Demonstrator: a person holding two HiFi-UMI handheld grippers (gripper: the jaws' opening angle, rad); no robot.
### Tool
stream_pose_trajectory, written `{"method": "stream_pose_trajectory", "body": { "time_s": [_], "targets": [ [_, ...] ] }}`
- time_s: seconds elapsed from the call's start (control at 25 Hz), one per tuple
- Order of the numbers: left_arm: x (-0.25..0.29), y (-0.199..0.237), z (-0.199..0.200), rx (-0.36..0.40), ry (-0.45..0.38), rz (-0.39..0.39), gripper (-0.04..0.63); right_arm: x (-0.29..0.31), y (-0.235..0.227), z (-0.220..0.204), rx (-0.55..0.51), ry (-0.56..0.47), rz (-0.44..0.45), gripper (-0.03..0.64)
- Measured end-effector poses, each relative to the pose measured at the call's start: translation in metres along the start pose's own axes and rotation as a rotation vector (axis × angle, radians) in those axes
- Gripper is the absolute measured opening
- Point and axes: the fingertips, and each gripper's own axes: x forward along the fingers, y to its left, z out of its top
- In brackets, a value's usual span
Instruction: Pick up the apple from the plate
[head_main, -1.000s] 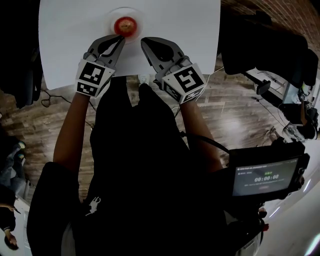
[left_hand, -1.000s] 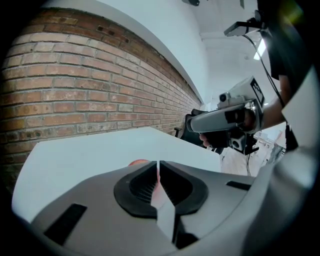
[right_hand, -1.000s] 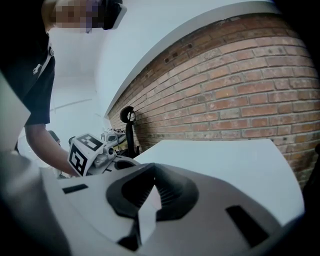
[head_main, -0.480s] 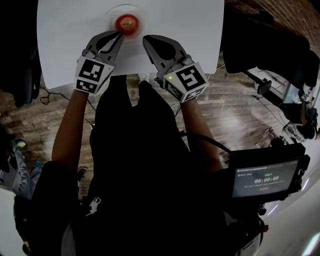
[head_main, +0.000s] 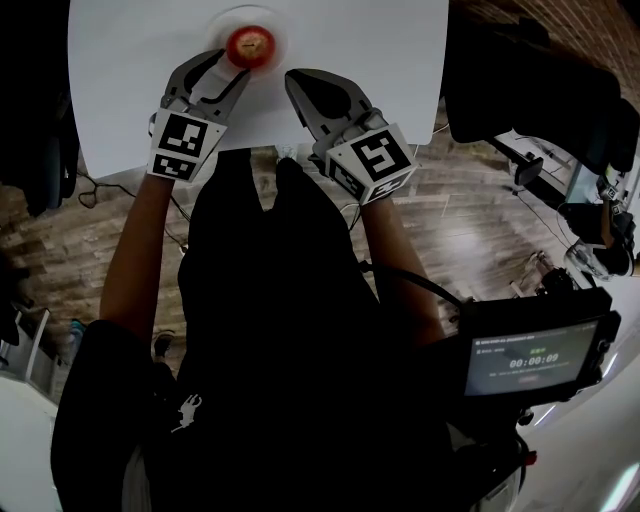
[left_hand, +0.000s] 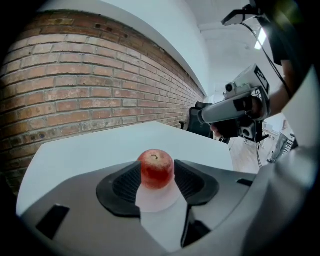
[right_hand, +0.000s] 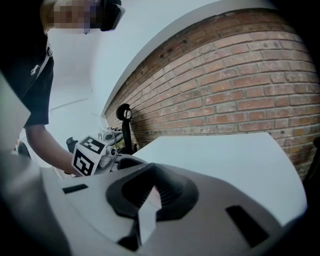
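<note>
- Your left gripper: jaws just been opening, now partly apart, gripping nothing.
- Apple: round, red, stem up, on plate, between those fingertips, not pinched.
- Right gripper: jaws nearly together, empty.

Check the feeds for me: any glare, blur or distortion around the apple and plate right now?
Head view: the white table is overexposed, so the plate nearly vanishes, though the apple stays distinct. Left gripper view: apple sharp, fisheye bends the brick wall. Right gripper view: same warping, dark corners.
</note>
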Motion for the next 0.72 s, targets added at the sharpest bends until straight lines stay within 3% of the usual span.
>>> {"method": "stream_pose_trajectory", "body": {
  "time_s": [0.4,0.72],
  "targets": [
    [0.014,0.007,-0.012,0.053,0.03,0.014,0.313,0.007,-0.003,-0.003,-0.001,0.001,-0.001,0.005],
    [0.019,0.006,-0.024,0.071,0.059,0.026,0.368,0.004,-0.002,-0.003,0.003,0.003,0.002,0.005]
  ]
}}
